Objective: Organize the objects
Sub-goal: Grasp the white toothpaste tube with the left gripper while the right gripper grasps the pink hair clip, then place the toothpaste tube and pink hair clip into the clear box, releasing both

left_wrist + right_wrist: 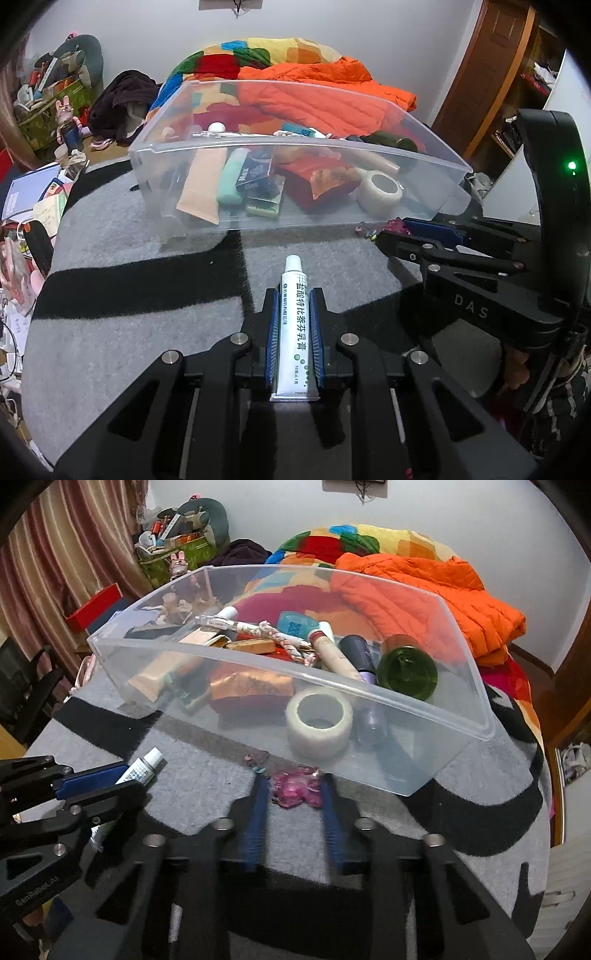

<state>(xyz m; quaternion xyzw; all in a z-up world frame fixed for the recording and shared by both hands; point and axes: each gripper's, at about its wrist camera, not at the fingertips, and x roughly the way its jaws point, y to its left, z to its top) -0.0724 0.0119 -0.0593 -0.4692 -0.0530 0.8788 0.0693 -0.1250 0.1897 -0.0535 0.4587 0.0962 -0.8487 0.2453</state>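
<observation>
Two grippers work over a grey-and-black mat (129,332) in front of a clear plastic bin (332,151). Left gripper (294,295): jaws clenched on a white ointment tube (293,332), cap pointing toward the bin, tube lying on the mat. Right gripper (295,786): jaws flank a pink trinket (295,788) just beside the bin's near wall; contact cannot be told. Bin holds a tape roll (319,723), a green jar (408,672) and assorted tubes.

Clear glossy plastic bin (155,173) on fuzzy grey-black felt mat (122,236)
</observation>
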